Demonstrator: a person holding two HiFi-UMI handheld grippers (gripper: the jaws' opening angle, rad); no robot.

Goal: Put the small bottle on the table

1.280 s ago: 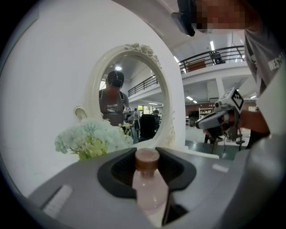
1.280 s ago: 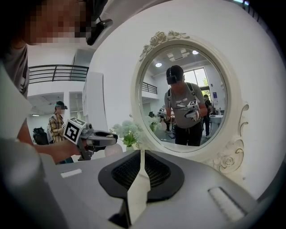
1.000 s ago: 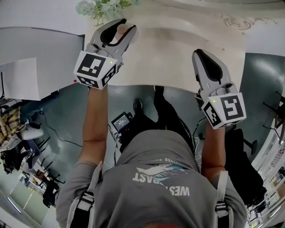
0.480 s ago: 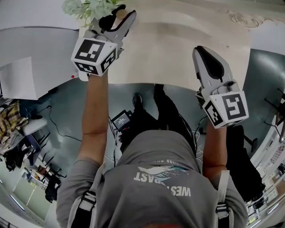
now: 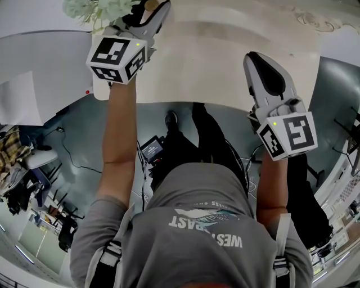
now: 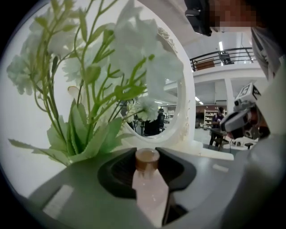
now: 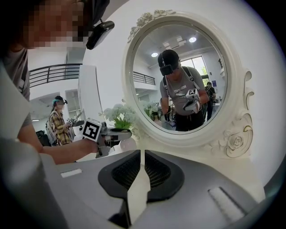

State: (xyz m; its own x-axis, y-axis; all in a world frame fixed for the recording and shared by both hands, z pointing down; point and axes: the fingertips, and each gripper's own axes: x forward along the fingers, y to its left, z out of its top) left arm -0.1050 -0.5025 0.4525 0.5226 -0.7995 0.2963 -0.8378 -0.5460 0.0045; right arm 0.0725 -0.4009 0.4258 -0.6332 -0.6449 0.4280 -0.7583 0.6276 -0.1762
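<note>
Left tool [image 5: 147, 10], I see from overhead, has slid farther toward the flowers [image 5: 90, 8] at the worktop's [image 5: 225, 50] far left. Its view shows it pinching the small bottle [image 6: 147, 183]. Right tool [image 7: 141, 157], own view: pressed together, empty.

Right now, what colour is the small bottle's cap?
Small bottle's cap: coppery brown, clearest in left gripper view.

The pale table [image 5: 225, 56] carries an ornate white mirror [image 7: 176, 78]; white flowers [image 7: 117, 115] (green-leaved) stand just beside the mirror.
</note>
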